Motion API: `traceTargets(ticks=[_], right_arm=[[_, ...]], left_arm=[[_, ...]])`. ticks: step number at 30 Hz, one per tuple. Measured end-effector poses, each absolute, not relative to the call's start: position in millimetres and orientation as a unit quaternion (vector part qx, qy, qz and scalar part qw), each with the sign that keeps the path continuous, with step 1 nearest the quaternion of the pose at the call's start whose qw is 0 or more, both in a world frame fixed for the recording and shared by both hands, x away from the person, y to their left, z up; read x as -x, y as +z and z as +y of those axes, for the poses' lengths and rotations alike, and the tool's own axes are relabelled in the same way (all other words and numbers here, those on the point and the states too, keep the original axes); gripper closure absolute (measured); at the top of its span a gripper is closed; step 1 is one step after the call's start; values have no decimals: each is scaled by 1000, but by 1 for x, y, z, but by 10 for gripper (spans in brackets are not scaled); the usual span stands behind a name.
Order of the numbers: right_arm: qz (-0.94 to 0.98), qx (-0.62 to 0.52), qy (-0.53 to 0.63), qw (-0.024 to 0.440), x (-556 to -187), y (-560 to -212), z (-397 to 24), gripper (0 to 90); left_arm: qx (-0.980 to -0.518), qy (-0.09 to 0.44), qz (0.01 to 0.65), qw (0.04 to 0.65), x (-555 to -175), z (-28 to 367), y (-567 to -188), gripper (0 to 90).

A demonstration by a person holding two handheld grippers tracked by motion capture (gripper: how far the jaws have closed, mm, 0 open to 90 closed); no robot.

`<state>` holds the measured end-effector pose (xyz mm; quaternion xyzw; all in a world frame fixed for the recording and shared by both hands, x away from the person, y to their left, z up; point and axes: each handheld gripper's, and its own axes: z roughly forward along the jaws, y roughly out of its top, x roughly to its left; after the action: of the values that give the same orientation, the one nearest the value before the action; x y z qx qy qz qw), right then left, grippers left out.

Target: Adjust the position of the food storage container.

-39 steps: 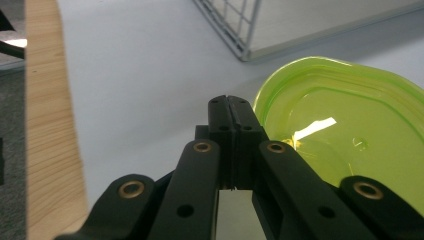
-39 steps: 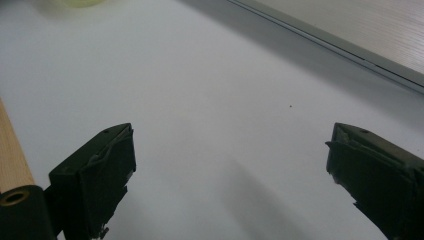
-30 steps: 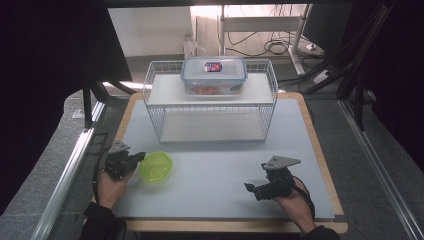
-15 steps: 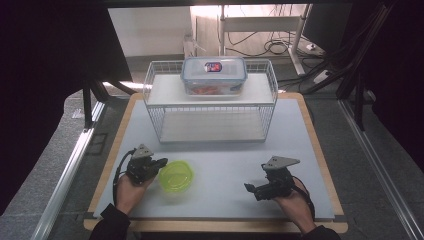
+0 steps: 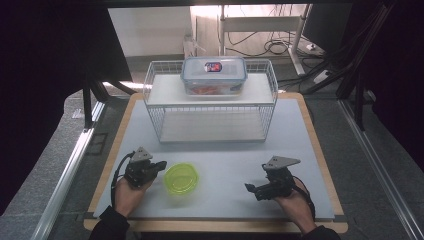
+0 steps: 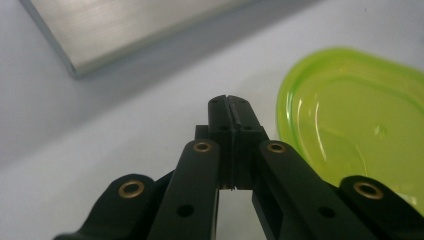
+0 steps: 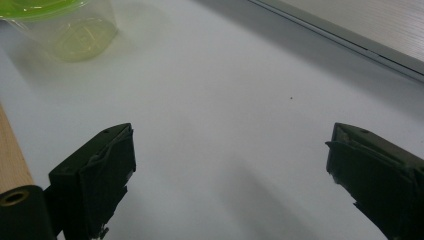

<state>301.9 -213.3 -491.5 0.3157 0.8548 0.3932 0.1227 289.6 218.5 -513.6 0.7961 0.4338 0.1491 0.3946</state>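
Grey mat (image 5: 220,165) bears wire rack (image 5: 210,107); green-lidded tub (image 5: 181,178) near left claw (image 5: 159,166).

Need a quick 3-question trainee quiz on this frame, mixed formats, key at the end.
1. True or false: the left gripper has its jaws shut with nothing between them.
2. What sits on top of the wire rack? A) a clear lidded box B) a mug C) a book
3. Fill in: the green-lidded tub stands on the white mat, nearest the ____ gripper.

Key: 1 true. 2 A, the clear lidded box. 3 left; the right gripper is open, apart from it.
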Motion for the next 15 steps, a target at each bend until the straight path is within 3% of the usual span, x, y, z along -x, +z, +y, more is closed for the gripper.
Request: traceTargets(ticks=[15], right_arm=[[855,-315,393,125,-301,-491,-212,54]], left_arm=[[-829,116,421,348,-246,203,-526,899]])
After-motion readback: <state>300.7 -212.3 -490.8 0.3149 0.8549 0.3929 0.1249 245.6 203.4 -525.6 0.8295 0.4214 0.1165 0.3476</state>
